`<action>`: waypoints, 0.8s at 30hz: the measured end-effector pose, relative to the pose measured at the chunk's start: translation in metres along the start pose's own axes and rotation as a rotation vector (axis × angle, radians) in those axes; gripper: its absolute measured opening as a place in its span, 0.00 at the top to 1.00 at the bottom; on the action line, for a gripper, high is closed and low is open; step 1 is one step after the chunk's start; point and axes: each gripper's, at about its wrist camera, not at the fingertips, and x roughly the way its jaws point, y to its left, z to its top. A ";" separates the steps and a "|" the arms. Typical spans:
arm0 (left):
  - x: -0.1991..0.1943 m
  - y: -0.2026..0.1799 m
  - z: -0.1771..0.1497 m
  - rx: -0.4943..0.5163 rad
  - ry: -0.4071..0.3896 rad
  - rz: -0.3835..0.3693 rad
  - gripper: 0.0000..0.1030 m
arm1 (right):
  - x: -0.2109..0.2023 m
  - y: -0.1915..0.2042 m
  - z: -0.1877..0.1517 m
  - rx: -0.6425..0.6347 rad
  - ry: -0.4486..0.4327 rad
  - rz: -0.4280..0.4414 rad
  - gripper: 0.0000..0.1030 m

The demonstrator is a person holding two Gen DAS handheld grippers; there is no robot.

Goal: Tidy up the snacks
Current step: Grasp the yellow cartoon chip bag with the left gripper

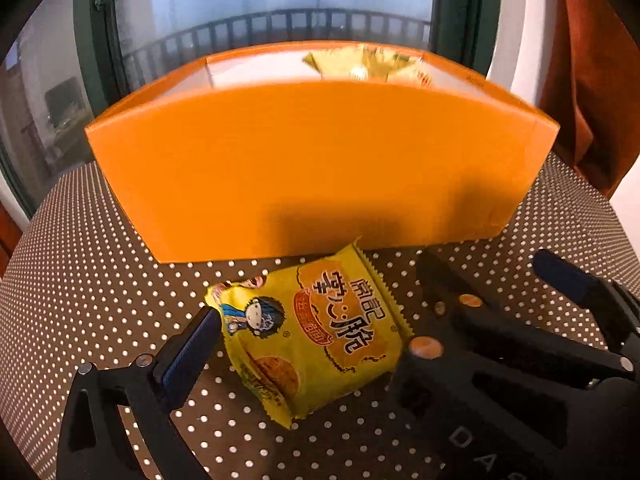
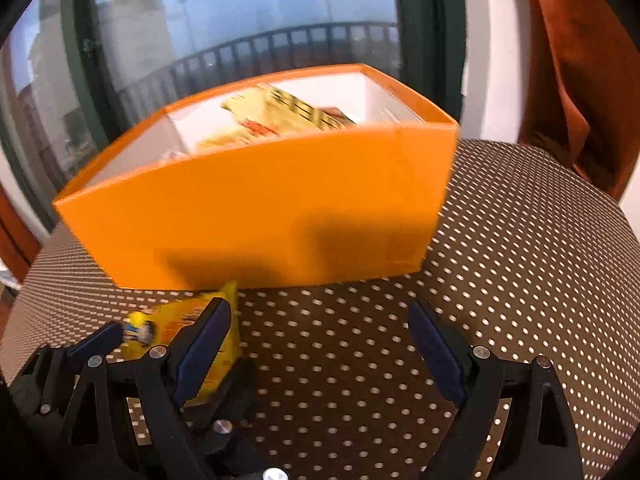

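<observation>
Left claw (image 1: 308, 320): I see its jaws spread wide, straddling the yellow snack packet (image 1: 316, 332); the left pad (image 1: 192, 352) sits just at the packet's edge, the other finger is out of clear sight, and I cannot tell whether anything presses.
Right claw (image 2: 320, 332): from my right wrist view the jaws stand spread with only dotted cloth between the two blue pads (image 2: 436, 356); nothing is pinched.
Yellow snack packet: it lies flat on the worktop, printed face up with a cartoon figure and large characters, one corner touching or nearly touching the near wall of the orange box (image 1: 320, 168).
Worktop (image 2: 520, 248): I read a brown cloth with small white dots in even rows, covering the whole surface; dark shadows of the claws fall on it and on the box wall.
Orange box: open-topped, white inside, standing on the cloth just beyond the packet; other snack wrappers (image 2: 276, 124) in yellow and gold show over its rim, blurred.
Room: behind the box I see a large window (image 1: 280, 0) in a dark green frame, a balcony railing (image 1: 280, 26) outside in hazy bluish light, white wall on both sides, and a rust-orange curtain (image 2: 568, 72) hanging at the right.
</observation>
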 end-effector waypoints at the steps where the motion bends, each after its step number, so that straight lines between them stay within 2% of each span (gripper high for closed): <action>1: 0.004 0.000 0.000 -0.007 0.008 0.008 0.01 | 0.003 -0.001 -0.001 -0.002 0.003 -0.014 0.11; 7: 0.014 -0.001 -0.001 -0.002 -0.001 0.037 0.01 | 0.016 -0.006 -0.004 0.018 0.044 -0.002 0.11; 11: 0.018 -0.002 -0.002 -0.003 0.007 0.052 0.02 | 0.023 -0.006 -0.005 0.016 0.056 -0.023 0.11; 19: 0.017 -0.001 -0.006 -0.005 -0.003 0.055 0.17 | 0.027 -0.008 -0.006 0.028 0.075 0.014 0.11; 24: 0.008 0.004 -0.013 -0.006 -0.013 0.044 0.21 | 0.024 0.001 -0.009 0.000 0.066 0.039 0.11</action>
